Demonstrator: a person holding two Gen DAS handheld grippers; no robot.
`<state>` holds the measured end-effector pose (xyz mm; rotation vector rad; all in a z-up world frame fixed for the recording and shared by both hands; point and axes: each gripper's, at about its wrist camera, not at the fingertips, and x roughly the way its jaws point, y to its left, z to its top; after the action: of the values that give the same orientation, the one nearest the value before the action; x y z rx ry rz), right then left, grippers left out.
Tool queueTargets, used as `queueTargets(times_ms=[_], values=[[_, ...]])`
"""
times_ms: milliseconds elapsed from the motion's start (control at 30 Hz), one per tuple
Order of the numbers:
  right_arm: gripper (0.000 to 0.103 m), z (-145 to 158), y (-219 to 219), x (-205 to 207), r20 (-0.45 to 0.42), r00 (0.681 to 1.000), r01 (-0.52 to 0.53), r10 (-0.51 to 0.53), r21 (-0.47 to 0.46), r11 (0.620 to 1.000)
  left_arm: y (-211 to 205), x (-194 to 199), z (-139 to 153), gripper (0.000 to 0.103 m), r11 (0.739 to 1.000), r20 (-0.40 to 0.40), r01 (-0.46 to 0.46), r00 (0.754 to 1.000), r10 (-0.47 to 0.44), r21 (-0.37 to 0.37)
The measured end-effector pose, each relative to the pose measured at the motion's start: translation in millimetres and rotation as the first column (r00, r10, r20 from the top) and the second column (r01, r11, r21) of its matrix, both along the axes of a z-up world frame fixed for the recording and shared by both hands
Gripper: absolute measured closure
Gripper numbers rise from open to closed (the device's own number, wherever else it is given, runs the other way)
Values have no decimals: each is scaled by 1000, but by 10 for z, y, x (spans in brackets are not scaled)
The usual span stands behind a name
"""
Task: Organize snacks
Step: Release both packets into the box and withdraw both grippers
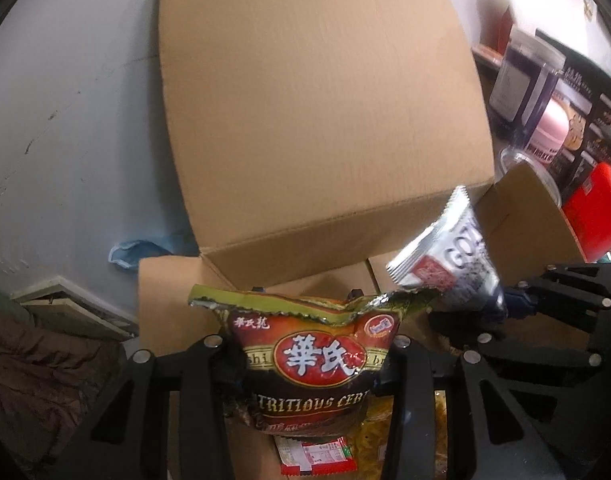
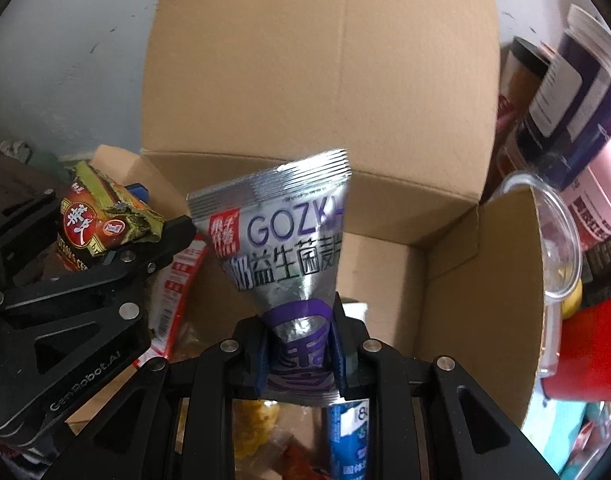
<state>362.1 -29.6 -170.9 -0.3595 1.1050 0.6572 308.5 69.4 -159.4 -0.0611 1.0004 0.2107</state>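
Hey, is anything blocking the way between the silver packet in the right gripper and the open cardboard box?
Nothing visible does. The silver packet hangs in the right gripper above the open cardboard box, whose flaps stand open. Other snacks lie below, and the left gripper holds a red cereal packet alongside.

the red cereal packet [image 1: 317, 364] reads "華氏" and "tritious cer", the silver sachet [image 2: 283, 248] "gozk", the left tongs [image 2: 83, 384] "genrobot.ai".
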Motion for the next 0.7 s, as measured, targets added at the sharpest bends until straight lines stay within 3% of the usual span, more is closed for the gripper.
queueTargets(times_ms=[200,300,467,700], values=[[63,14,-29,-13,-3,1000,26,-26,-21,999,-41,29,26,61,1000,-18,-16,1000,16,-17],[63,70,-53,-36,6,999,37,-37,-31,999,-48,20,57,60,999,-35,-32,999,32,-7],[60,199,-130,-127,16,998,58,-57,-22,998,-86,-24,158,34,997,-45,-71,996,72,39],[59,491,-219,-303,50,996,78,-77,-8,997,-167,-235,442,34,996,-17,-76,997,77,39]])
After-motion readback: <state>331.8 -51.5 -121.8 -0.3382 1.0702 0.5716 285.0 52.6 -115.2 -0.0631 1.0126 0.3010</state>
